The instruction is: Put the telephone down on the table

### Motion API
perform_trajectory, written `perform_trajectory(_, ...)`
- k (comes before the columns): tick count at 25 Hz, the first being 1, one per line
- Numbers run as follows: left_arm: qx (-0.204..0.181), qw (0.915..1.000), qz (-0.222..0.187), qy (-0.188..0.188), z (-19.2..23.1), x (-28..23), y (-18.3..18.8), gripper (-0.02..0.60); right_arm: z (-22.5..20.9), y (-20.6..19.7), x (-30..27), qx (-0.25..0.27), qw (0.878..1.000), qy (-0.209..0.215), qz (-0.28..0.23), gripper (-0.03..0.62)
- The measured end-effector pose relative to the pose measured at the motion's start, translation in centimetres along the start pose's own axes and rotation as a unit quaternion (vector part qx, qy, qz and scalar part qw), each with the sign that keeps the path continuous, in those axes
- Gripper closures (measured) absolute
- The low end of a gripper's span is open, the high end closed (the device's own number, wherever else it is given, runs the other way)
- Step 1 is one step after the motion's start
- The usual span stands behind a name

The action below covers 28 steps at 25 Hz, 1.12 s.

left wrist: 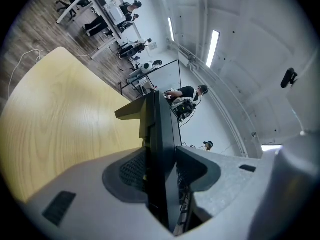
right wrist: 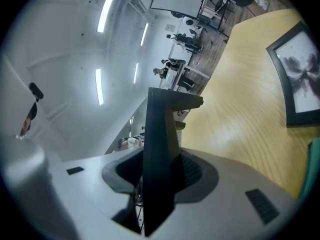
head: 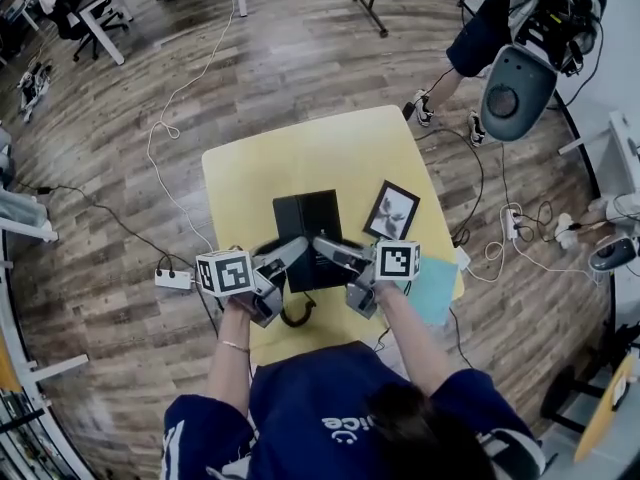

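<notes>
One black telephone [head: 308, 230], a flat dark slab seen from above, is held over the middle of the yellow bench [head: 250, 173] with its near edge toward the person; whether its underside touches the wood cannot be told. Left claw [head: 288, 255] and right claw [head: 330, 249] converge on that near edge from either side in a shallow V, both pointing away from the person and nearly level. Left gripper view: the telephone stands edge-on between the two jaws, with the ribbed pads [left wrist: 129, 171] pressed against its faces, so this claw is clamped on it. Right gripper view: the same arrangement, with the slab's edge rising between the grey pads [right wrist: 192, 171] and the jaws closed on it. Left hand [head: 243, 306] and right hand [head: 384, 294] grasp the handles just behind the marker cubes. Both forearms reach forward from a dark blue top, and a thin bracelet [head: 234, 346] circles the left wrist. A black loop of cord [head: 297, 315] shows just below the telephone's near edge, between the claws. To the telephone's right and apart from it, a black-framed picture [head: 392, 211] lies tilted on the bench, and a teal sheet [head: 433, 294] lies at the near right corner. Around the bench: wood-plank floor [head: 110, 168], a white cable [head: 165, 118] running to a power strip [head: 172, 279], desks and office chairs [head: 75, 3] at the far left, and another person's legs [head: 470, 43] at the far right.
</notes>
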<state>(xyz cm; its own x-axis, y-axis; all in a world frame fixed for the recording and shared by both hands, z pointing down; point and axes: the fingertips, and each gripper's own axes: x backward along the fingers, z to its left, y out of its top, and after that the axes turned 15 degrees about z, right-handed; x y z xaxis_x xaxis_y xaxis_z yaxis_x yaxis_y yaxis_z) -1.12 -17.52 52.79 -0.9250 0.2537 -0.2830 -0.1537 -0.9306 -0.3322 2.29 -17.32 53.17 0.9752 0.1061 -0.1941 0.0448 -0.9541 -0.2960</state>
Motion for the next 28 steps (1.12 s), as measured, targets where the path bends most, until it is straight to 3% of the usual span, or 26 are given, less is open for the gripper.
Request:
perform_trajectory(5,0.018,0.9998,0.005,0.002,2.1,-1.2,1.1,0.407,-2.4,1.3,-0.4,-0.017,1.000,-0.010,0.007,0.416)
perform_trajectory(9,0.029,0.9995,0.009,0.008,3.8,-2.0,2.1,0.407,-3.5,2.5,-1.0,-0.026,1.000,0.008,0.005,0.416)
perform_trajectory(18,0.059,0.9981,0.014,0.012,7.0,-3.2,2.6,0.407,-7.6,2.5,-1.4,-0.087,0.996,-0.024,0.015,0.414)
perform_trajectory(28,0.068,0.9974,0.019,0.015,8.3,-4.0,2.4,0.407,-9.1,2.7,-1.5,-0.086,0.996,-0.027,0.017,0.413)
